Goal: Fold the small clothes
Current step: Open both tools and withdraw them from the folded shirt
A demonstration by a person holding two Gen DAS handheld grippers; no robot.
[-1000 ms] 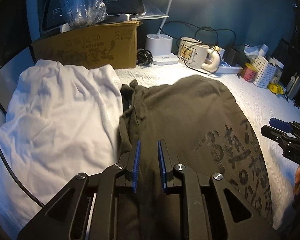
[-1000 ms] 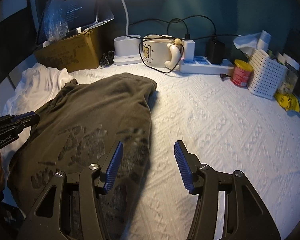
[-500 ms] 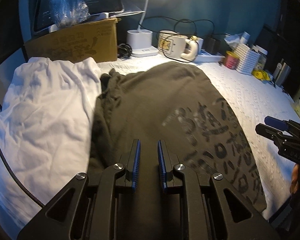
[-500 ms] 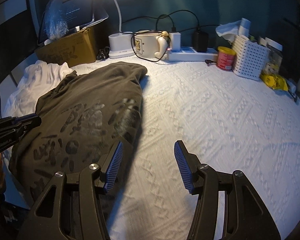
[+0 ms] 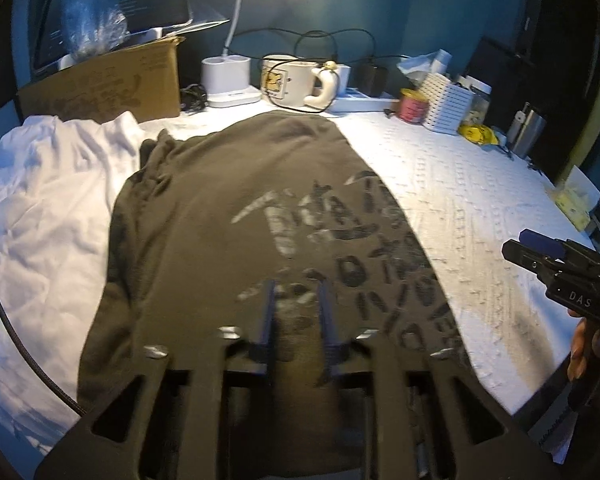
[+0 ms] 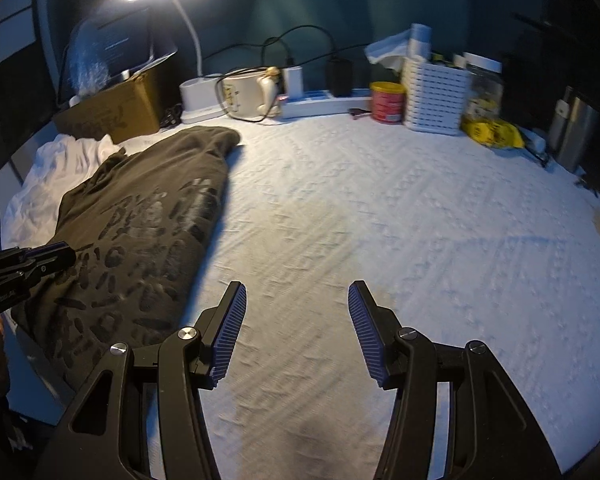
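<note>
**Olive shirt flat, both grippers empty**

Blue-padded fingers of the left gripper (image 5: pixel 296 320) are opening, blurred, above the olive printed shirt (image 5: pixel 236 208), nothing between them. Right gripper (image 6: pixel 296 320) fingers stand spread over the white textured surface (image 6: pixel 400 208), the shirt at its ten o'clock beside a white garment (image 5: pixel 40 200).

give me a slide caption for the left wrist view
Left gripper, jaws opening and empty, over a dark printed shirt beside white cloth.

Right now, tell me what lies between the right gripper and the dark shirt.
Only bare white bedspread separates the right gripper from the dark shirt, per the right wrist view.
</note>
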